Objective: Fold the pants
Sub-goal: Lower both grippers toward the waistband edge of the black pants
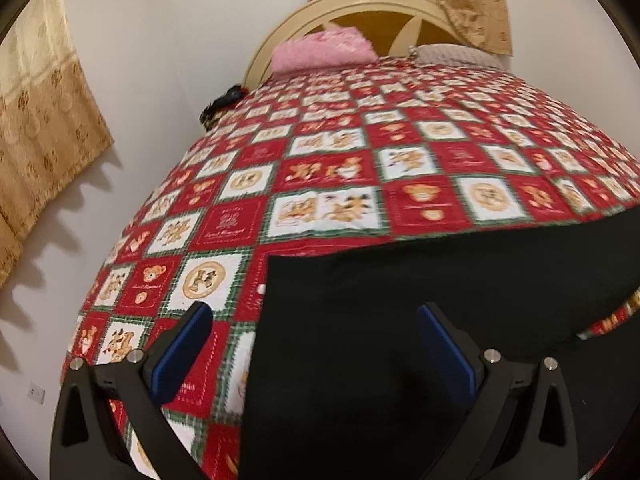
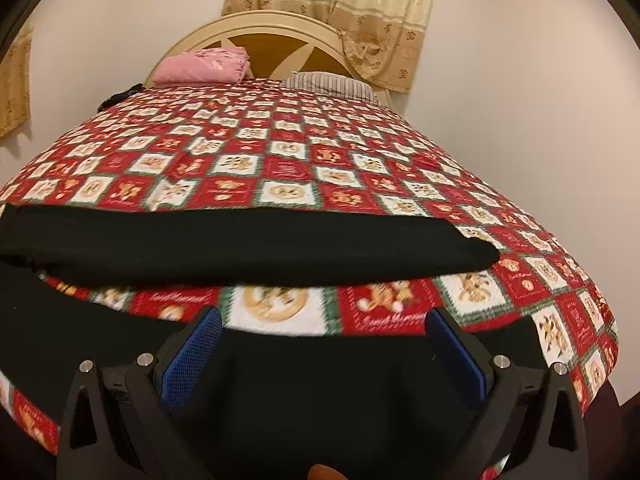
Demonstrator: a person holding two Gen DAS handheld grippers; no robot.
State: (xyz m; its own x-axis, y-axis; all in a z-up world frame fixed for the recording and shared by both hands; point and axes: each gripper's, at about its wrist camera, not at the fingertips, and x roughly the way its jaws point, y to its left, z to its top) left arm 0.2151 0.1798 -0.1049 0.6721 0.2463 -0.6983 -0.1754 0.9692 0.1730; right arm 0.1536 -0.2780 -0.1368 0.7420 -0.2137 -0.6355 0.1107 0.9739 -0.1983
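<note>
Black pants (image 1: 420, 300) lie flat on a bed with a red, white and green patchwork quilt (image 1: 320, 152). In the left wrist view the waist end fills the lower right, and my left gripper (image 1: 314, 316) stands open above its left edge, blue pads wide apart with nothing between them. In the right wrist view one black leg (image 2: 248, 240) stretches across the quilt (image 2: 280, 160) from left to right. The other leg (image 2: 320, 380) lies nearer, under my right gripper (image 2: 324, 320), which is open and empty.
A pink pillow (image 2: 200, 66) and a striped pillow (image 2: 328, 84) rest against the cream headboard (image 2: 260, 28). Beige curtains (image 2: 340, 0) hang behind. A dark item (image 1: 222, 104) sits at the bed's far left edge. White walls flank the bed.
</note>
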